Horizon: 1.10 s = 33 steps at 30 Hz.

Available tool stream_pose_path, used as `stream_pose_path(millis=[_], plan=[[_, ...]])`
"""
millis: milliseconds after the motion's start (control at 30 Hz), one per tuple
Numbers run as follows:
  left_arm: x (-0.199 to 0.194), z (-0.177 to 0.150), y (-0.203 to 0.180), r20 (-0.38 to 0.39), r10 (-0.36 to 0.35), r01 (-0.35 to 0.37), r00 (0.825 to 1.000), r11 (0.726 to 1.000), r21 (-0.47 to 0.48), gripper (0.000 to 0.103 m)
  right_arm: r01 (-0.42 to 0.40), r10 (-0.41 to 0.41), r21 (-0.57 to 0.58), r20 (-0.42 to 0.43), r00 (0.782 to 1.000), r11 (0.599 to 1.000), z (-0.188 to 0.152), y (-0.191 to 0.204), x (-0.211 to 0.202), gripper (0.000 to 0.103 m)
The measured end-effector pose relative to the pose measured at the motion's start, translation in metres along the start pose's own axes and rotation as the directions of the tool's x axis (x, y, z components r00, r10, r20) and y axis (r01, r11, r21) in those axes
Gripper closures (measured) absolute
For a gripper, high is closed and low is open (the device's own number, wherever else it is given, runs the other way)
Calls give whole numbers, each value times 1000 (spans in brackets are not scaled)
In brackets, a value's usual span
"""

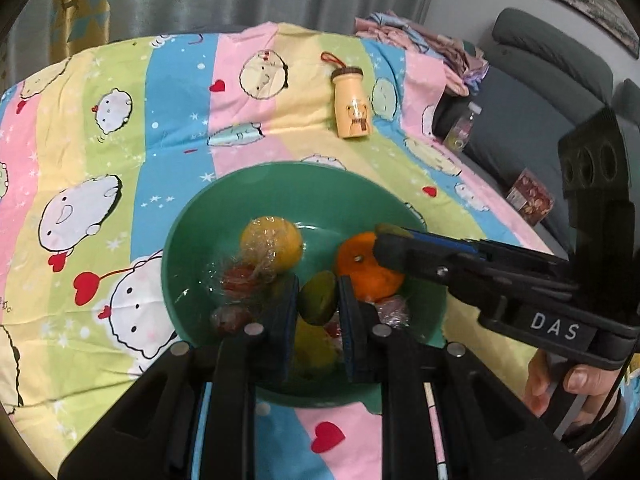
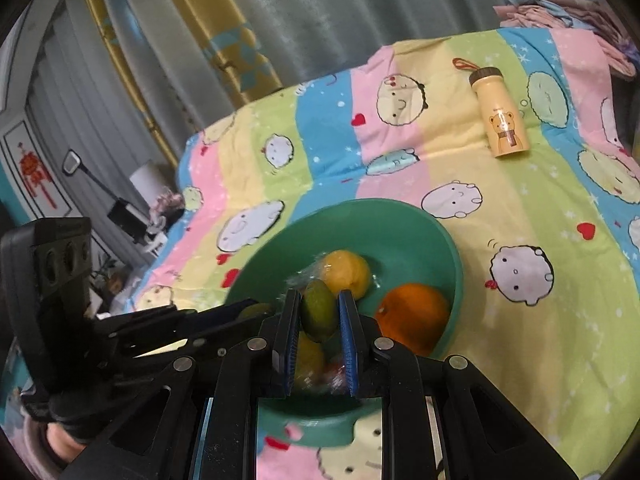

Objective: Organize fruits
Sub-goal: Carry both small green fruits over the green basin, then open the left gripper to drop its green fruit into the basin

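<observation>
You have one green bowl (image 1: 192, 240), one orange (image 1: 368, 276) and one bottle (image 1: 352, 108). You can count two green fruits (image 1: 318, 300) and two yellow ones (image 1: 272, 248). The small red wrapped fruits (image 1: 236, 284) are too blurred to count.

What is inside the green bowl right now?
The green bowl holds a plastic-wrapped yellow fruit, an orange, small reddish wrapped fruits and another yellow fruit. The grippers hide whatever lies beneath them.
</observation>
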<state>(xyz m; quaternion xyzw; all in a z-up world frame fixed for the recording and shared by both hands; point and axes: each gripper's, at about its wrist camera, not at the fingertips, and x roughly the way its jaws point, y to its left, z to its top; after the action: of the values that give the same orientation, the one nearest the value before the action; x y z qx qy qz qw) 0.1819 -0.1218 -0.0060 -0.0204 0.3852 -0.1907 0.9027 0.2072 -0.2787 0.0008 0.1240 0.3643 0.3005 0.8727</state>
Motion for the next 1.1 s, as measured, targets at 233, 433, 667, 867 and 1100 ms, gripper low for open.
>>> stream_pose_path(millis=[233,433,667,867,1100], plan=[[24,1,-1,-56,28,-26,998,999,31,84,13,-12,18,-36,999,1000,-1,-11,21,82],[33,4,-3,-82,47,-43,996,998,54,84,45,-46,-15,-38,998,999,-1,-8,24,82],[37,4,-8,-102,68,-62,992,996,66,84,53,-54,-19,-45,998,998,-1,-7,24,82],[39,4,-7,-117,83,-75,990,995,70,84,56,-57,-28,-45,997,998,-2,-5,22,82],[41,3,-8,-127,96,-87,987,994,73,84,67,-68,-29,-46,997,997,-2,-4,21,82]])
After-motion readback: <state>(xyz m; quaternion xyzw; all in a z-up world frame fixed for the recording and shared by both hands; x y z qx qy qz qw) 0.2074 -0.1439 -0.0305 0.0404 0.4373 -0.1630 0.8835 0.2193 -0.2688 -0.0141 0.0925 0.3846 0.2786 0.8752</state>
